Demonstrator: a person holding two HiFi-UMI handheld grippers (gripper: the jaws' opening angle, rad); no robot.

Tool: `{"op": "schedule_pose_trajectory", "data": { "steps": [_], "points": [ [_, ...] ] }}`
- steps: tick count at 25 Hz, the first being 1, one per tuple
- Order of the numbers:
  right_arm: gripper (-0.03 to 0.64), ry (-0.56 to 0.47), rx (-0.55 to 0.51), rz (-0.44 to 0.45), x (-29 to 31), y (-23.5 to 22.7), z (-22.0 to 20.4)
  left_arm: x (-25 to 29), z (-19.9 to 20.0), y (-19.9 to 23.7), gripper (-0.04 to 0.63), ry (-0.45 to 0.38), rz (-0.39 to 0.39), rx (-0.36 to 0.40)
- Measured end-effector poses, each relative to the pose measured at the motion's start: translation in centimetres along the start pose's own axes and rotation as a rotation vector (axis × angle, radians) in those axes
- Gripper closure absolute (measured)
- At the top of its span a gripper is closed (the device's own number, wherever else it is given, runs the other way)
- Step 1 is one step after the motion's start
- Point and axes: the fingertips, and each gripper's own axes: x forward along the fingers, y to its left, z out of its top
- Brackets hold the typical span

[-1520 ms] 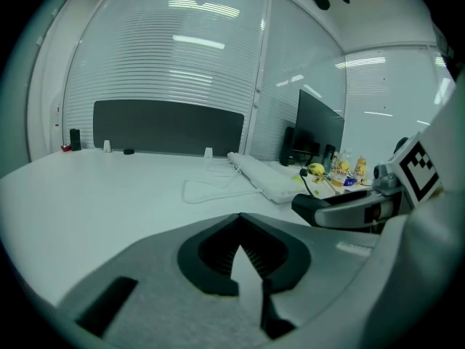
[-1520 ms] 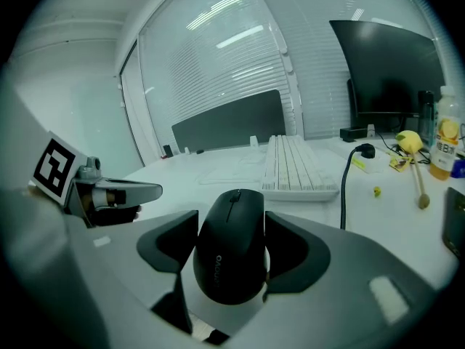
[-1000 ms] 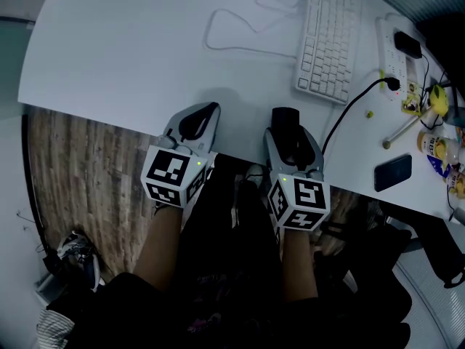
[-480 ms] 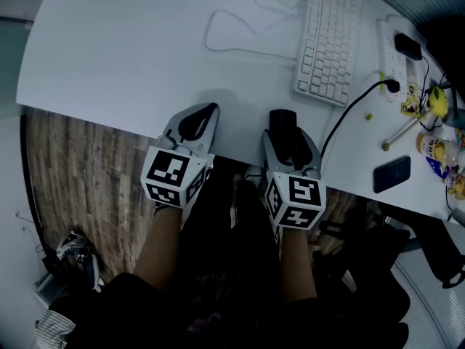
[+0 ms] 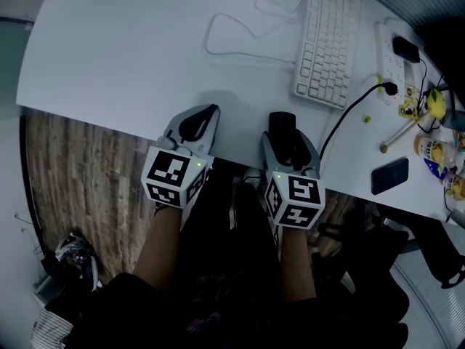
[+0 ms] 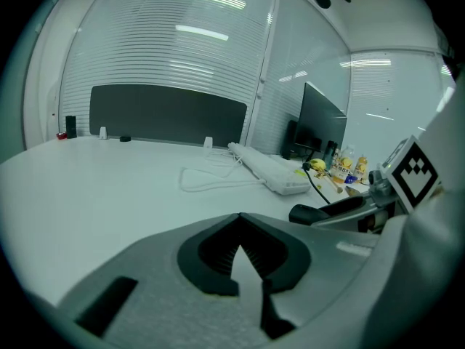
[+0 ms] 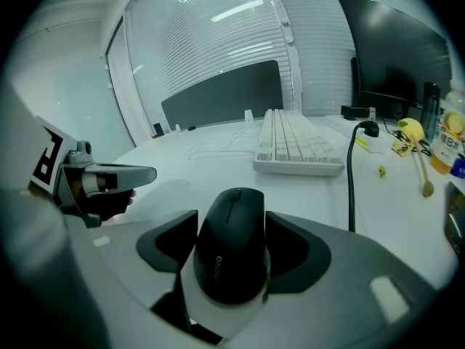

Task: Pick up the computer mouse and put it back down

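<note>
A black computer mouse [image 5: 282,124] sits between the jaws of my right gripper [image 5: 284,131] near the front edge of the white desk [image 5: 109,57]. In the right gripper view both dark pads press the sides of the mouse [image 7: 232,264], so my right gripper [image 7: 231,220] is shut on it. Whether the mouse rests on the desk or hangs just above it I cannot tell. My left gripper [image 5: 207,115] lies to its left at the desk edge. Its jaws meet at the tips with nothing between them, as the left gripper view shows [image 6: 240,220].
A white keyboard [image 5: 327,38] lies beyond the mouse, with a looped white cable [image 5: 232,38] to its left. A black cable [image 5: 349,111] runs to a power strip [image 5: 394,57] at the right. A phone [image 5: 390,174] and bottles [image 5: 429,147] sit farther right.
My right gripper and the mouse in it have shifted very slightly to the left. The left gripper has not moved.
</note>
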Motion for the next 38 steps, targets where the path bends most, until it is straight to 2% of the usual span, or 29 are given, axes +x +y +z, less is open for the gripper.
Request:
{"op": "schedule_pose_trajectory", "data": {
  "steps": [5,11,19,23,26,28,31,38],
  "points": [
    [0.313,-0.012,-0.005,0.010,-0.1,0.1,0.1,0.0,0.2,-0.1,0.594,-0.002,-0.002,0.005],
    [0.275,-0.011,-0.002,0.027,-0.1,0.4,0.1,-0.2,0.2,-0.2,0.594,-0.003,-0.003,0.008],
    [0.272,-0.050,0.023,0.029,-1.5,-0.2,0.9,-0.6,1.5,-0.6,0.594,-0.027,0.001,0.025],
    [0.330,-0.105,0.011,-0.005,-3.1,-1.0,2.2,-0.9,2.4,-1.5,0.594,-0.041,-0.001,0.044],
    [0.431,-0.159,0.009,-0.047,-4.3,-1.9,3.3,-1.2,3.1,-2.2,0.594,-0.055,-0.003,0.057],
    [0.524,-0.192,0.016,-0.074,-5.2,-2.4,4.0,-1.6,3.5,-2.6,0.594,-0.062,-0.003,0.068],
    [0.604,-0.233,0.022,-0.094,-6.4,-2.8,5.1,-2.2,4.4,-3.1,0.594,-0.076,0.001,0.080],
    [0.606,-0.291,0.006,-0.088,-8.5,-2.6,7.0,-3.4,6.6,-4.0,0.594,-0.121,0.007,0.104]
  ]
}}
